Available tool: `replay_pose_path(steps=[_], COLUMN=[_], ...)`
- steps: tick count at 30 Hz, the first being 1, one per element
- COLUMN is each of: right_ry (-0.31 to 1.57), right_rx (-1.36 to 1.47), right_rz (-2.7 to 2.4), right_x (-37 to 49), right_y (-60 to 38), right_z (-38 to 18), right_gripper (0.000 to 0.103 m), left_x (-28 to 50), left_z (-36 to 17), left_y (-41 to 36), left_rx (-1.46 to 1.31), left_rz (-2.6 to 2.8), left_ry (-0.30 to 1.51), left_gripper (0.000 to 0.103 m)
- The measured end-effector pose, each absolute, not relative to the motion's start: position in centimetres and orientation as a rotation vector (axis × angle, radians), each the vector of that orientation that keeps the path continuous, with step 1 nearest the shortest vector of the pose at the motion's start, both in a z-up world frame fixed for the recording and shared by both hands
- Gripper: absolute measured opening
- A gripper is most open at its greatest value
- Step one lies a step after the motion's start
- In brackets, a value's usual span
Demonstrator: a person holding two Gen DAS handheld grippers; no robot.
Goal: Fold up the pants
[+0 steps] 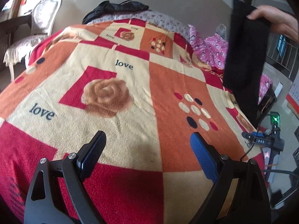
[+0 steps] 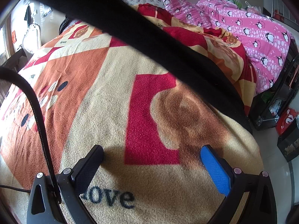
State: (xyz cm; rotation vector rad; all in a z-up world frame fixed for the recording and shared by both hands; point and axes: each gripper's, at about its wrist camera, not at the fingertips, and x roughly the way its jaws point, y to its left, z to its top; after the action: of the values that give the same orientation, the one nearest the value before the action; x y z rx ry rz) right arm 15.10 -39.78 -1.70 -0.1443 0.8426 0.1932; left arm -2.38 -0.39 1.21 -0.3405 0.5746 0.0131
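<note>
Black pants (image 1: 244, 56) hang from a bare hand (image 1: 276, 18) at the upper right of the left wrist view, above the bed's right side. In the right wrist view the pants (image 2: 149, 29) cross as a dark blurred band from top left to right. My left gripper (image 1: 147, 136) is open over the patterned "love" blanket (image 1: 130, 85), holding nothing. My right gripper (image 2: 152, 153) is also open and empty, low over the blanket (image 2: 104, 112). A black and blue device with a green light (image 1: 265, 140) sits at the bed's right edge.
A pink penguin quilt (image 2: 252, 28) is bunched at the far right of the bed. A dark garment (image 1: 115, 9) lies at the far end. A white chair (image 1: 43, 13) stands to the left. A black cable (image 2: 37, 112) curves past the right gripper. Boxes and a red bag (image 2: 287, 119) sit on the floor.
</note>
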Motion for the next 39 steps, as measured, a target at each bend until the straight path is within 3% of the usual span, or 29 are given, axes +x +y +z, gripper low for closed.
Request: replay_pose_path(steps=[13,22,29,39], right_ry=[0.844,0.845,0.845,0.846], right_rx=[-0.144,-0.144,-0.143,-0.142], right_rz=[0.193,0.194,0.195,0.195], right_x=[15.1,15.1,15.1,15.1], right_y=[-39.7,-39.6,-39.7,-39.6], right_z=[-1.6,-1.6,-1.6,-1.5], right_gripper=[0.103,0.103,0.103,0.103], left_x=[-4.1,-7.4,-5.8,-5.5], left_z=[0.6,2.5,1.0,0.7], left_y=[-0.5,-0.8,1.4,2.0], left_rx=[-0.395,-0.324,-0.416,-0.461], left_rz=[-0.038,0.15,0.169,0.196], left_ry=[0.573,0.39,0.492,0.504], left_gripper=[0.092,0.092,0.092,0.092])
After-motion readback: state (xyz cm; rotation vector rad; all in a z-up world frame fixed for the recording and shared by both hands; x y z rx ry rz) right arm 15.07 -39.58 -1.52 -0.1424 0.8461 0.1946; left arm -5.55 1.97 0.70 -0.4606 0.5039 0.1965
